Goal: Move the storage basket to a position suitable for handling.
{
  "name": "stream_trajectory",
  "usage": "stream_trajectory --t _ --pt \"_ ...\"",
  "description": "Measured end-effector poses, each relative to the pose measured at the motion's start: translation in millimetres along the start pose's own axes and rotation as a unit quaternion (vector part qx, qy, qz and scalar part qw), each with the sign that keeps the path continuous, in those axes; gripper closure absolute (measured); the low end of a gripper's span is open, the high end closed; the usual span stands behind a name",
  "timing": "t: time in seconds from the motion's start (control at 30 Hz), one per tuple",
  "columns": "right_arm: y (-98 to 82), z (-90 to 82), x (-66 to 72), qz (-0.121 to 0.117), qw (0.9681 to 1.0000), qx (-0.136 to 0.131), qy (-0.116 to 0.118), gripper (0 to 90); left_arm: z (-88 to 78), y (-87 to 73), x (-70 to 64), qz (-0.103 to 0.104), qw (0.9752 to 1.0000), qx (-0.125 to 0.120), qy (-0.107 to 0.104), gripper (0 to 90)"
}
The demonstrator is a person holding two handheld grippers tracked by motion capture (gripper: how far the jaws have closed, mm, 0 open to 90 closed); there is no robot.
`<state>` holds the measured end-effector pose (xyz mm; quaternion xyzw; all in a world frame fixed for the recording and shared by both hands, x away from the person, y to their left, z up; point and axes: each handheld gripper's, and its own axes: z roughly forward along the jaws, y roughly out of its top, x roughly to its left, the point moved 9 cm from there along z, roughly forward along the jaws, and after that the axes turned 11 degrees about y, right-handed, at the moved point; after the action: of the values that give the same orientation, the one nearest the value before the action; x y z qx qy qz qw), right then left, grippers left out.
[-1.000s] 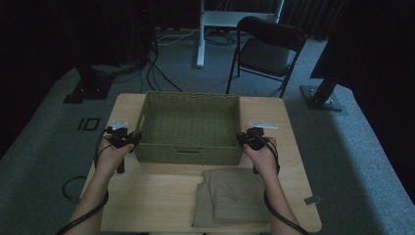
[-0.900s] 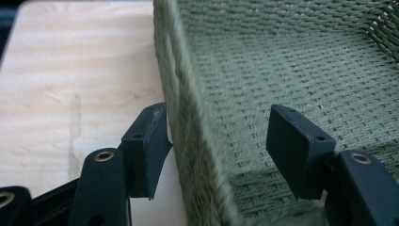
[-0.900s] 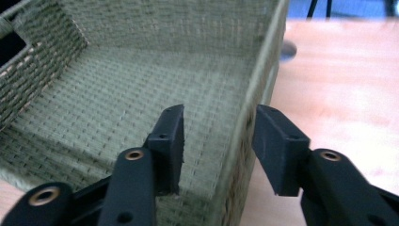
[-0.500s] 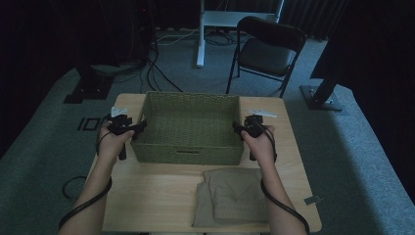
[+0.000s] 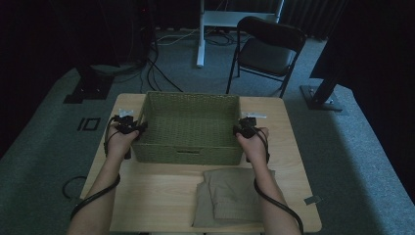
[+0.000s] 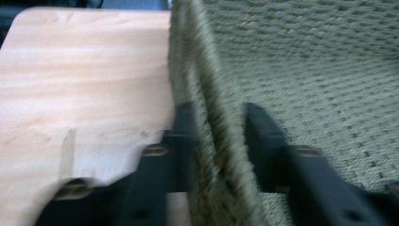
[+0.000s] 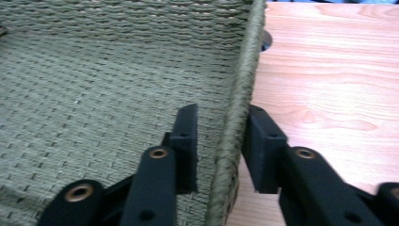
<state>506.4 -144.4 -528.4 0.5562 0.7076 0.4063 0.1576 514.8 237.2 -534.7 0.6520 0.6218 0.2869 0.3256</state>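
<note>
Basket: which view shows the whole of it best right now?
The high view. It takes in the whole basket, all four walls, on the table, with a gripper at each side wall. The left gripper view shows just one wall between its jaws; the right gripper view shows the opposite wall and the woven floor.

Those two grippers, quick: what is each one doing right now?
Left gripper: jaws straddle the basket left wall; grip cannot be told.
Right gripper: open, jaws astride the right wall, gaps showing.
</note>
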Motion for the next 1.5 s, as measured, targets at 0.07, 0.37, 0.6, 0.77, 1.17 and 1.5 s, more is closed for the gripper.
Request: stream_trajectory --t 0.07,0.37,0.6,0.77,1.17,1.5 --pt "-0.2 -0.4 -0.4 0.005 0.9999 0.001 -0.009 73.7 -0.1 -0.6 -1.2 -0.009 0.9999 0.011 -0.004 79.5" --pt "0.5 -1.3 -6.2 0.010 0.9997 0.000 -0.024 78.7 -0.5 -1.1 -6.4 0.001 0.9997 0.020 0.012 80.8" --pt "0.5 -5.7 -18.2 0.000 0.9994 0.001 -0.033 79.0 1.3 -1.2 -19.1 -0.003 0.9999 0.010 0.005 80.9" --pt "-0.4 -10.5 -27.2 0.001 0.9994 0.005 -0.036 79.1 2.3 -1.3 -31.9 -0.004 0.9999 0.012 -0.002 80.8" --pt "-2.7 -25.7 -59.5 0.007 0.9991 0.011 -0.041 79.2 6.0 -0.2 -67.6 -0.004 0.9998 0.016 -0.012 80.9" --pt "-5.6 -37.8 -82.8 0.011 0.9989 0.012 -0.043 79.3 8.1 0.1 -93.3 -0.009 0.9996 0.020 -0.020 81.0"
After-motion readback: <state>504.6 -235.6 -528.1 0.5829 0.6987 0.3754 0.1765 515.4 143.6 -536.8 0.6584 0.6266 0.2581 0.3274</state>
